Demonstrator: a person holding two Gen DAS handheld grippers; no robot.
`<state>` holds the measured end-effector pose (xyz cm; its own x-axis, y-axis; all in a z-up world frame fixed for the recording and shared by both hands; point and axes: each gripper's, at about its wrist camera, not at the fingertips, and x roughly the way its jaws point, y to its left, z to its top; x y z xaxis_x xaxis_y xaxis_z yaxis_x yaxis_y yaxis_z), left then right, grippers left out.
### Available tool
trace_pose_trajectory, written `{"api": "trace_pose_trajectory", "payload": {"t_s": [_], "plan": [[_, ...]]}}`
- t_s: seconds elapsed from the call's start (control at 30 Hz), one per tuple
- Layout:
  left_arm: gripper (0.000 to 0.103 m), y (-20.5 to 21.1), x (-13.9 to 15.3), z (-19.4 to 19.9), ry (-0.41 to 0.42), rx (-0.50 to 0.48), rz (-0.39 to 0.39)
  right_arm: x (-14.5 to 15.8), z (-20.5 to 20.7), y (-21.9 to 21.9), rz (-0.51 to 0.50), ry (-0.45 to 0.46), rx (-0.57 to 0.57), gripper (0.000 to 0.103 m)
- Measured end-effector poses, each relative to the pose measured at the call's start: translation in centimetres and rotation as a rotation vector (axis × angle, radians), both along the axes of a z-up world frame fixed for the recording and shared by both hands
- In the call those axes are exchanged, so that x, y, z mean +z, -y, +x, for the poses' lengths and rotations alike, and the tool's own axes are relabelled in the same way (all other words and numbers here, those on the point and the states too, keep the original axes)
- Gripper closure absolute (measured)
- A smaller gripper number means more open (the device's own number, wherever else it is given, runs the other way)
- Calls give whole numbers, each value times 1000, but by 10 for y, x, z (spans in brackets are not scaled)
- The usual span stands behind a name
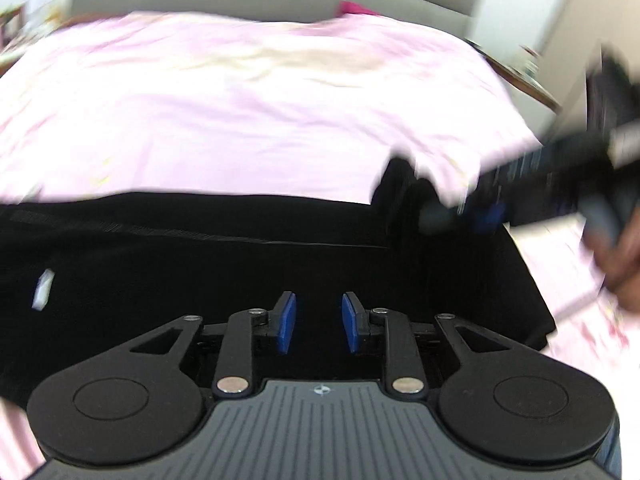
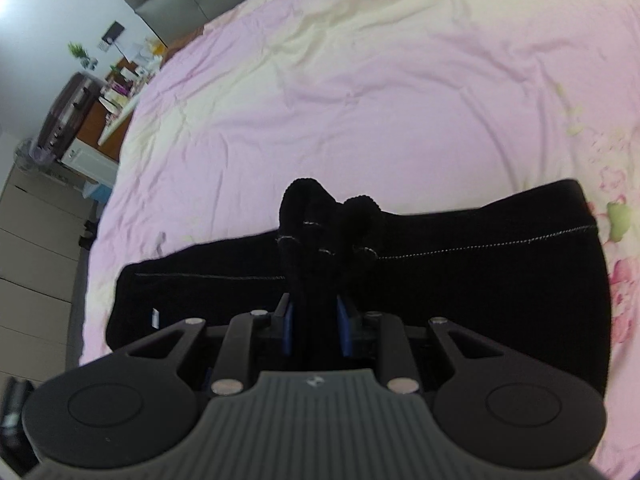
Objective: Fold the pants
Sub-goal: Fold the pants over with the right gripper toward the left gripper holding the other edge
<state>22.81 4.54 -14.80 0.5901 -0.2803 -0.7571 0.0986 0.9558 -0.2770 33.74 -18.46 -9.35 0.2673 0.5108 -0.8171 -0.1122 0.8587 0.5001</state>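
- Nearest the left wrist camera, the left hand-held gripper (image 1: 319, 322) hangs low over the black pants (image 1: 240, 272), its blue pads (image 1: 286, 323) parted by a narrow gap with nothing between them.
- Close to the right wrist camera, the right hand-held gripper (image 2: 316, 330) is clamped on a bunched fold of the pants (image 2: 460, 280); the cloth rises between its blue pads (image 2: 288, 330) into two rounded humps just beyond the fingertips.
- Below and beyond that lifted fold, the rest of the pants lies flat across the bed (image 2: 360, 100), stretched from left to right, with a pale stitched seam (image 2: 480, 245) running along its length.
- A small white tag (image 1: 42, 290) shows on the pants at the left in the left view.
- At the right of the left view, the right hand-held gripper (image 1: 460, 210) appears blurred, reaching in over the far edge of the pants, with the hand (image 1: 624, 264) that holds it at the frame edge.
- Farther out, the pink sheet (image 1: 240, 112) covers the bed, wrinkled, with a floral print (image 2: 620, 280) near its right side.
- Beyond the bed's far left corner stand a grey headboard (image 2: 172, 0), a cluttered wooden desk (image 2: 116, 92) and a suitcase (image 2: 66, 116); what lies on the desk is too small to make out.
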Motion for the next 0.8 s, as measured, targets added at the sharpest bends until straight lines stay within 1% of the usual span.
{"api": "trace_pose_trajectory", "payload": {"t_s": [0.07,0.1,0.13,0.17,0.23,0.3,0.33,0.4,0.47,0.53,0.57,0.6,0.63,0.7,0.73,0.77,0.8], "plan": [[73,-11,-5,-3,-12,36,-38,-32,-4,-22,-22,-30,18,81],[73,-15,-7,-4,-13,45,-52,-43,-5,-28,-20,-40,26,79],[72,-18,-9,-2,-13,55,-64,-52,-8,-34,-1,-48,37,73],[72,-19,-10,-3,-10,65,-79,-56,-10,-36,24,-54,41,70],[70,-25,-13,1,-5,71,-118,-52,-14,-39,49,-65,43,68],[69,-27,-15,11,-2,70,-162,-36,-26,-35,60,2,65,61],[69,-30,-17,20,-1,64,-181,-29,-32,-32,43,45,74,61],[69,-29,-23,24,-9,36,-199,-24,-40,-34,-28,98,111,61],[69,-18,-32,27,-25,-1,-189,-27,-51,-40,-98,132,176,61],[69,-10,-44,28,-49,-25,-147,-37,-61,-49,-137,144,243,61],[69,-8,-50,21,-84,-18,-96,-44,-65,-56,-151,153,275,61],[74,-7,-56,17,-117,-5,-54,-49,-69,-61,-168,169,297,60],[76,-8,-60,18,-134,6,-37,-54,-71,-66,-196,194,318,60],[76,-19,-61,12,-140,31,-77,-64,-72,-73,-230,224,351,59],[76,-24,-58,11,-140,45,-97,-69,-72,-76,-234,225,364,62],[76,-29,-55,9,-131,55,-109,-72,-72,-77,-238,225,365,73],[76,-33,-50,8,-117,62,-117,-72,-72,-75,-225,227,354,75]]}}
